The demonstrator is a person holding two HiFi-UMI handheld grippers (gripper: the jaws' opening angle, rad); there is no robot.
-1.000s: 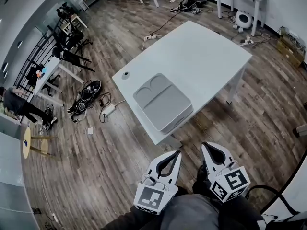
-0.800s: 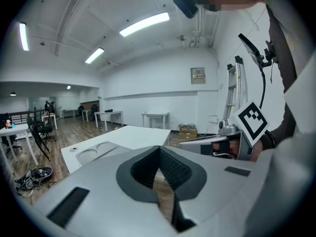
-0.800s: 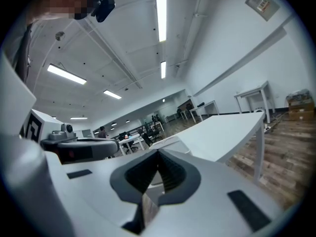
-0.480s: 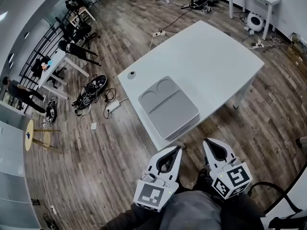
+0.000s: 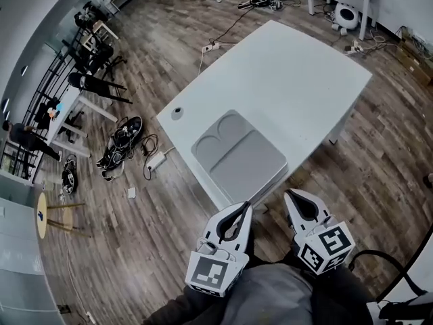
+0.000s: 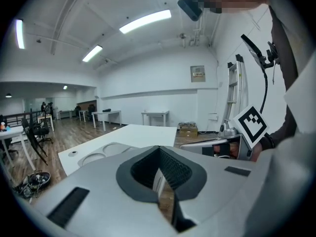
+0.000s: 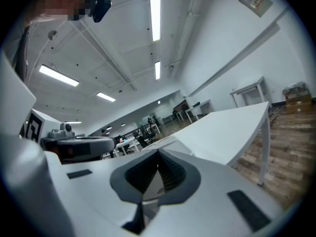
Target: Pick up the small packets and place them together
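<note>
— Which containers were on view, and what did they hold?

— One grey tray (image 5: 252, 166) lay at the near end of the white table (image 5: 304, 66). It had two round hollows side by side and one large rectangular compartment. All three showed only their own bare grey surface. A small dark round object (image 5: 177, 112) sat on the tabletop just beside the tray's far-left corner, apart from it.

— And the small packets?

— I could not find them in any view, neither in the tray nor on the table.

— How did the grippers stand?

— The left gripper (image 5: 246, 206) had its jaws pressed together tip to tip, with nothing between the ribbed pads. The right gripper (image 5: 289, 193) was closed the same way and was likewise holding nothing. Both were held low in front of the person, side by side, with their tips pointing at the tray's near edge but short of it.

— Any writing or labels?

— Only the black-and-white square markers on the left cube (image 5: 211, 274) and the right cube (image 5: 328, 246), which were patterns rather than words. In the left gripper view a framed notice (image 6: 197, 73) hung on the far wall, its print too small to read.
</note>
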